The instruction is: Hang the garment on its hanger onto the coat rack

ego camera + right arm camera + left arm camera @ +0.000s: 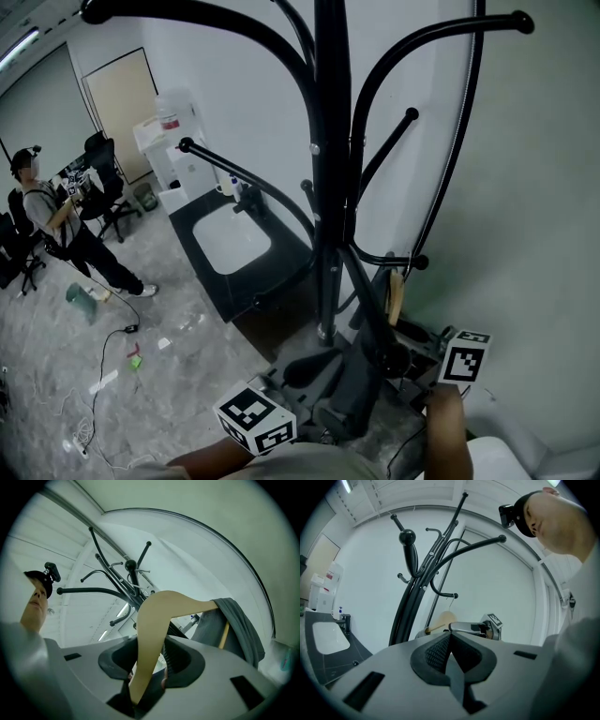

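Right tool (150,656) is clamped on one arm of the wooden hanger (159,611), with the jaws held fairly wide by the wood. Grey garment (234,625) is draped over the hanger's far end. Left tool (450,651) has its jaws closed together, pinching what looks like a dark fold of the garment. Both tools are low, near the foot of the coat rack (328,187). Hanger is just beside the rack, under a lower prong (384,259). Can't tell if its hook touches the prong.
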Tool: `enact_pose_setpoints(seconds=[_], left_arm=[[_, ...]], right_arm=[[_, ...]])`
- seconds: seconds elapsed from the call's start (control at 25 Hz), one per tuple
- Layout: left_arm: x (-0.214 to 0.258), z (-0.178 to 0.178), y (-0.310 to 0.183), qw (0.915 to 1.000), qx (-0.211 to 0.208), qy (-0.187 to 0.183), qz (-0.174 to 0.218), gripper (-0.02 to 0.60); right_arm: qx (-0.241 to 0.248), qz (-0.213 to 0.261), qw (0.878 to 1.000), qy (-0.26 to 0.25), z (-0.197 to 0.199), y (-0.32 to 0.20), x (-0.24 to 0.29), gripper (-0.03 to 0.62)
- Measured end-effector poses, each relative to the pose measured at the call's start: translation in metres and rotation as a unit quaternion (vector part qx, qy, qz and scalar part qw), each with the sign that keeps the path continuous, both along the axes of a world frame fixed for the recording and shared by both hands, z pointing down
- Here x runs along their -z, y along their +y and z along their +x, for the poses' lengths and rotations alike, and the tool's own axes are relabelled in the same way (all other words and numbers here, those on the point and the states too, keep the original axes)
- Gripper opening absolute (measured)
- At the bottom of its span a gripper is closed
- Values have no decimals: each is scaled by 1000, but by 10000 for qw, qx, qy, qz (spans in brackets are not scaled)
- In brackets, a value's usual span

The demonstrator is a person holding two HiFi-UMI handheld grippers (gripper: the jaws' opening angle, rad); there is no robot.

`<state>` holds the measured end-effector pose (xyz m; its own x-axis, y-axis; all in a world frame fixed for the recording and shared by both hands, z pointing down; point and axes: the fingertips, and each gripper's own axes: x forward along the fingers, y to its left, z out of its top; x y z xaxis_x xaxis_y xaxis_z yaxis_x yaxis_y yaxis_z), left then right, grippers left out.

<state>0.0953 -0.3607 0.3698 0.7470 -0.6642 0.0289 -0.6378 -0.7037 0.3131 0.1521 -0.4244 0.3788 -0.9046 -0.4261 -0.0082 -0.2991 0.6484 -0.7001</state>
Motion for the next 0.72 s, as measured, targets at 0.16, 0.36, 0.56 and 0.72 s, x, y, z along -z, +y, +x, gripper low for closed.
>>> enact_pose_setpoints(seconds=[0.16,0.36,0.56,0.72], left_arm=[[-2,-1,-5,10000,-10,16,-45,6],[-2,-3,-11,10000,-8,44,-46,6],[-1,1,-13,9999,-113,69,-32,6],[0,8,-11,9998,-212,67,-16,6]], right_arm=[[67,42,10000,-28,-6,-2,-3,161],[66,213,9998,-1,-11,-1,-2,198],[-230,466,9986,139,-1,-5,0,216],[-355,441,9981,-224,13,-4,9,216]])
